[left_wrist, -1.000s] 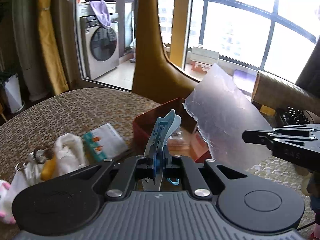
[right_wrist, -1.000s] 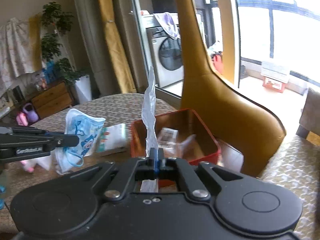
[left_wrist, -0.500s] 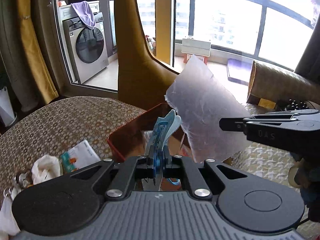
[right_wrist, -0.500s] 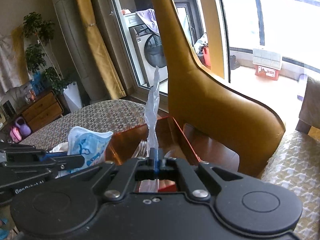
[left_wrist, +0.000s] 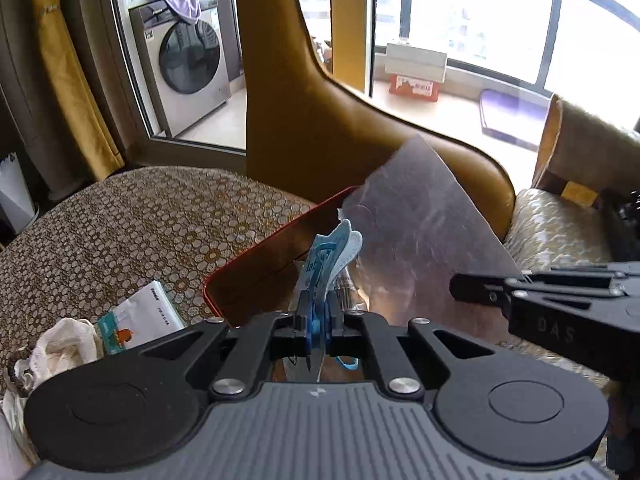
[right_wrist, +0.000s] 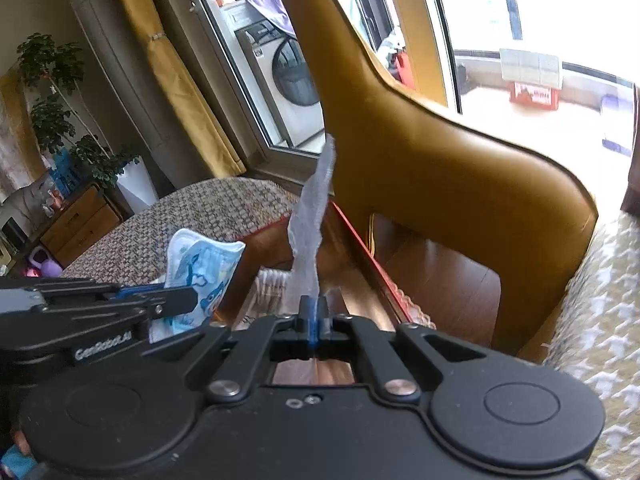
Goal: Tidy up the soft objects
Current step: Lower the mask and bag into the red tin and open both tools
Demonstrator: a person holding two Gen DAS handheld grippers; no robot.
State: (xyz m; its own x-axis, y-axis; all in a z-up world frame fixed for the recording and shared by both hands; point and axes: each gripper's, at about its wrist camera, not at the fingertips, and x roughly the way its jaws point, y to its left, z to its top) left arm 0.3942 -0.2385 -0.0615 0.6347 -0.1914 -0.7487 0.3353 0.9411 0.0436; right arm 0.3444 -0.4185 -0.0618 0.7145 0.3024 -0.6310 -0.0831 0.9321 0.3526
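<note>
- Patterned brown table [left_wrist: 132, 220] fills the near-left of the left wrist view; big windows [left_wrist: 500, 20] w/ bright daylight behind, washer [left_wrist: 188, 60] at far left past a glass door.
- Mustard chair [left_wrist: 320, 128] stands just beyond the table's far edge, its back curving right.
- Red box [left_wrist: 256, 264] sits on the table near the far-right edge, open top; some clear-wrapped items lie inside, too blurred to tell what.
- Left gripper [left_wrist: 318, 316]: jaws clamped together on a blue-and-white mask [left_wrist: 330, 256], which sticks up edge-on over the near side of the box.
- Right gripper [right_wrist: 314, 322]: jaws pinched tight on a clear plastic bag [right_wrist: 310, 236], which stands up as a thin crinkled strip in its own view.
- From the left wrist view the same bag [left_wrist: 420, 240] shows flat-on, a translucent sheet above the box's right part, just right of the mask; right gripper [left_wrist: 460, 292] comes in from the right edge.
- From the right wrist view, mask [right_wrist: 200, 268] hangs left of the bag, at the tip of the left gripper [right_wrist: 188, 300], over the box's [right_wrist: 360, 252] left end.
- Tissue pack [left_wrist: 140, 320] lies on the table left of the box, w/ a white cloth bundle [left_wrist: 64, 348] nearer left, touching it.
- Potted plant [right_wrist: 60, 112] and wood cabinet [right_wrist: 80, 224] at far left of the right wrist view.
</note>
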